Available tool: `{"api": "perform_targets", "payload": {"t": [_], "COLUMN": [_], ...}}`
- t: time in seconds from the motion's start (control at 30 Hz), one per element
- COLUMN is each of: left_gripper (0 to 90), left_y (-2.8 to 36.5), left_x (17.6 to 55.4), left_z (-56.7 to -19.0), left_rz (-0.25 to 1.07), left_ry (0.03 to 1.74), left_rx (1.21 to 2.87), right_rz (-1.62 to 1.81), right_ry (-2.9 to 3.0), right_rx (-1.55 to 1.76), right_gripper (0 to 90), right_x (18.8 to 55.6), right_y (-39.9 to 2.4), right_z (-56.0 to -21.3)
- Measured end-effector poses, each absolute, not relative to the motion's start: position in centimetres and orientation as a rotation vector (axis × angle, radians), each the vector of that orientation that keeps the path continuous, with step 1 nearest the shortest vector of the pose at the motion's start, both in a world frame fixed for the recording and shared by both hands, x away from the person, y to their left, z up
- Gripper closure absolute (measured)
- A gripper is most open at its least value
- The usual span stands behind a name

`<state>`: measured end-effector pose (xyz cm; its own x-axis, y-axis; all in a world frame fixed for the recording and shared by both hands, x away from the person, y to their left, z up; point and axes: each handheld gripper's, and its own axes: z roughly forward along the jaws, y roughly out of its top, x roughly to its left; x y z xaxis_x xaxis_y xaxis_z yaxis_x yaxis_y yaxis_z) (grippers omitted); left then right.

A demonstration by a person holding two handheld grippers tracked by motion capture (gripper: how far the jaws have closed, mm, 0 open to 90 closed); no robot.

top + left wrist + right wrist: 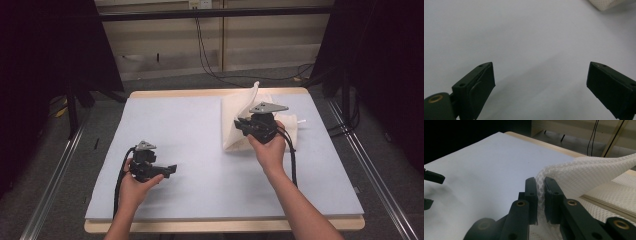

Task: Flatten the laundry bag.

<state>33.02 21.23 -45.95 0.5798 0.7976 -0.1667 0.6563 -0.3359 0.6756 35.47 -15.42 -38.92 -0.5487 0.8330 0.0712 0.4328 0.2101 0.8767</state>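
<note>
Two grippers: your right gripper [541,195] is pinching the white mesh cloth [584,173] at far right; your left gripper [540,82] is hovering wide open, empty, over the desk [200,150].

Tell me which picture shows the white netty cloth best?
The right gripper view: the white mesh cloth is close, its weave clear, pinched in the right claw. The high view shows its whole shape, small. The left gripper view catches one corner.

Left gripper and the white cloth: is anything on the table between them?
Nothing; the high view shows bare grey mat between the left gripper and the white cloth.
</note>
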Motion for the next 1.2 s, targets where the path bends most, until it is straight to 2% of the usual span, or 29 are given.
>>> {"api": "perform_targets", "payload": {"t": [1.2], "left_gripper": [7.8], "left_y": [21.3], "left_x": [32.8], "left_z": [-45.5], "left_rz": [0.243], "left_ry": [1.133], "left_rx": [2.077], "right_rz": [1.3], "right_ry": [2.237], "right_rx": [0.961], "right_gripper": [82.7], "right_x": [35.6], "right_y": [-7.6], "right_z": [-38.3]}}
